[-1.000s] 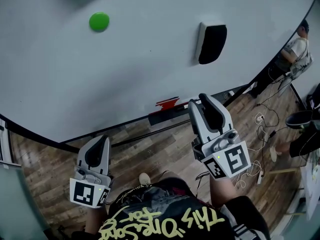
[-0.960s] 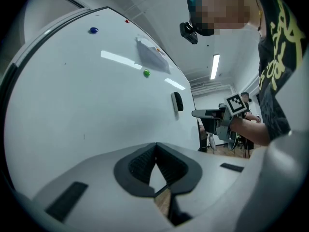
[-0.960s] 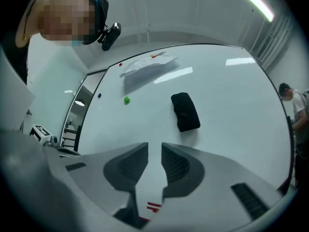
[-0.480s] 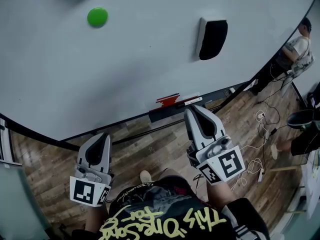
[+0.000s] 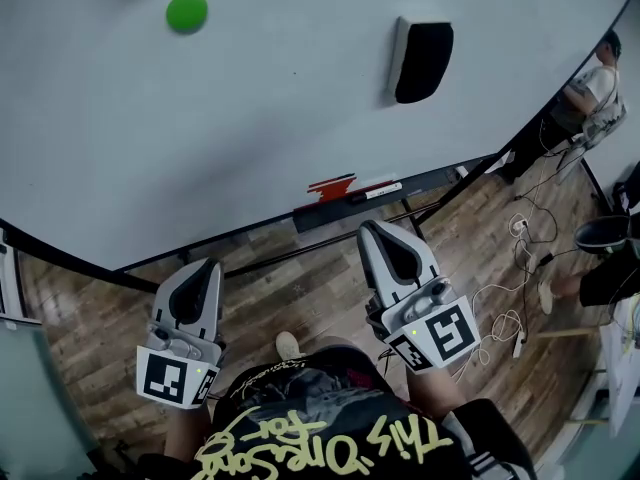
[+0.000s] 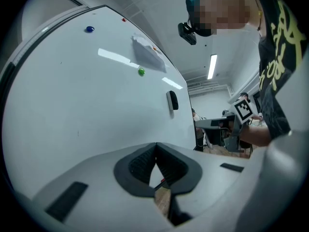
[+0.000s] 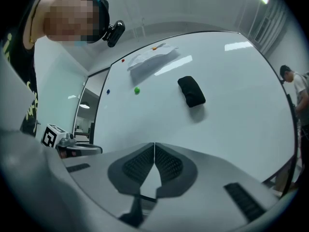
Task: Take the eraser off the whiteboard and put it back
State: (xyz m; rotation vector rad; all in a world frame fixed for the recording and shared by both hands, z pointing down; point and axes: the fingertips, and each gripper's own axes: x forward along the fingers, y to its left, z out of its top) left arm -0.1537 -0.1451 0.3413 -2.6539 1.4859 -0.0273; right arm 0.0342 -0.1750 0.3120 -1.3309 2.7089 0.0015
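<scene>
- Compared with a second ago, my right gripper [image 5: 376, 228] has dropped back from the whiteboard [image 5: 250, 118] and now sits lower, over the wooden floor [image 5: 300, 288] rather than across the ledge.
- Its jaws have just been closing with nothing between them. In the right gripper view the pads meet at the tips and it holds nothing.
- My left gripper [image 5: 205, 266] sits much where it was. Its pads also meet at the tips, with nothing caught in them.
- The eraser [image 5: 422, 61] is on the whiteboard, upper right, just as before, well apart from both grippers.
- The green magnet [image 5: 187, 12] sits far to the eraser's left on the board.
- The only holder I see is the dark ledge [image 5: 440, 177] along the board's lower edge. A marker [image 5: 380, 190] lies on it, with a red object [image 5: 332, 186] just beside it.
- I cannot tell what the red object is; it is too small from here.
- A sheet of paper [image 7: 149, 59] is stuck high on the board, but it is too washed out to read.
- A person [image 5: 590, 88] at the right edge is cut off by the frame.
- Cables [image 5: 500, 308] trail over the floor to my right.
</scene>
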